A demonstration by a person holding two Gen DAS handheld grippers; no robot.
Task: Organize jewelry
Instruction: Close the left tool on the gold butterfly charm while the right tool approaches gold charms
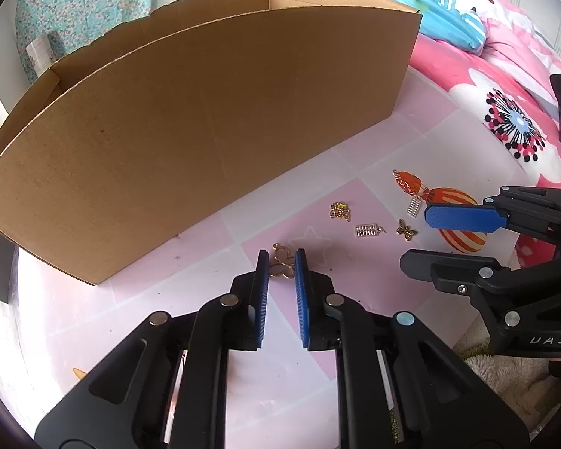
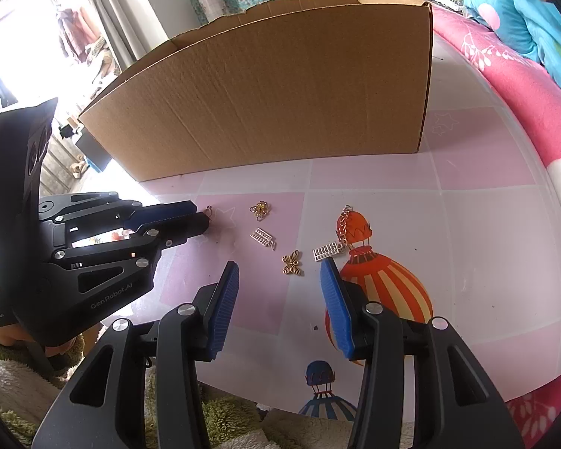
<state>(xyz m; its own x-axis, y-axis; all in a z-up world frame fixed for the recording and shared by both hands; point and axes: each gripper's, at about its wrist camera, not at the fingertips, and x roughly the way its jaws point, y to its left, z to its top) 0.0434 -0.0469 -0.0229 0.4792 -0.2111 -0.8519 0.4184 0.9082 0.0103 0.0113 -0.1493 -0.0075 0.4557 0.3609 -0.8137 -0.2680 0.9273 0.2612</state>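
While pads flank it: the left gripper (image 1: 281,262) stands narrow around a gold open-wire butterfly charm (image 1: 281,265); whether it is pinched, I cannot tell.
Right gripper (image 2: 279,275): wide apart, holding nothing.
Loose pieces: gold butterfly (image 2: 291,262), two silver ladder-like charms (image 2: 262,238) (image 2: 327,251), gold chain cluster (image 2: 260,210), all near the cardboard box (image 2: 280,86).
Box contents: hidden by its wall.

Left gripper (image 1: 281,262) straddles a gold butterfly charm (image 1: 281,266) — contact unclear — beside the cardboard box (image 1: 190,131).
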